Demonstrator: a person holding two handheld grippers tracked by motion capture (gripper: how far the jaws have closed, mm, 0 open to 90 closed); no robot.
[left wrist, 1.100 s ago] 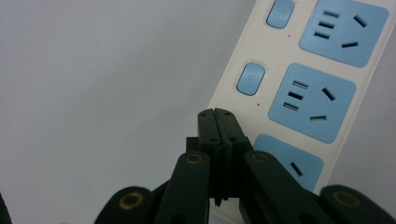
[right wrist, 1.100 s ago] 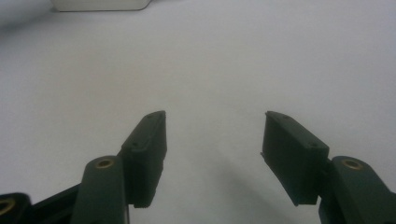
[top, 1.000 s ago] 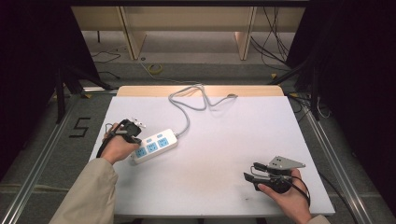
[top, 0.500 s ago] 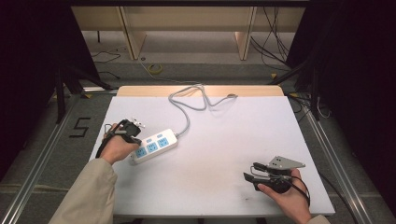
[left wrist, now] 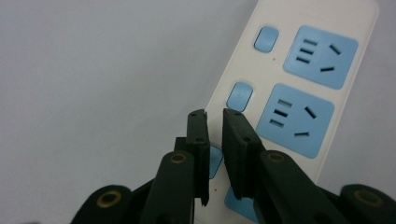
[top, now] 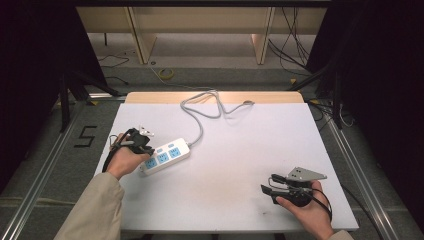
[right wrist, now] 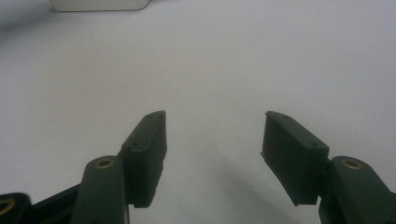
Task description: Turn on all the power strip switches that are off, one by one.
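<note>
A white power strip [top: 165, 156] with blue sockets lies on the left part of the white table [top: 260, 135]; its grey cord [top: 200, 112] loops toward the far edge. My left gripper [top: 146, 149] hovers over the strip's near end. In the left gripper view its jaws stand almost together, a thin slit between them and nothing held, above a blue switch button [left wrist: 239, 95] beside the sockets [left wrist: 295, 120]. My right gripper [top: 268, 190] rests near the table's front right, held in a hand, its jaws wide apart over bare tabletop [right wrist: 215, 122].
The strip's plug end [top: 246, 103] lies near the table's far wooden edge. Beyond it are a floor with cables and wooden furniture legs. A metal rail and a "5" marking [top: 86, 136] lie to the left of the table.
</note>
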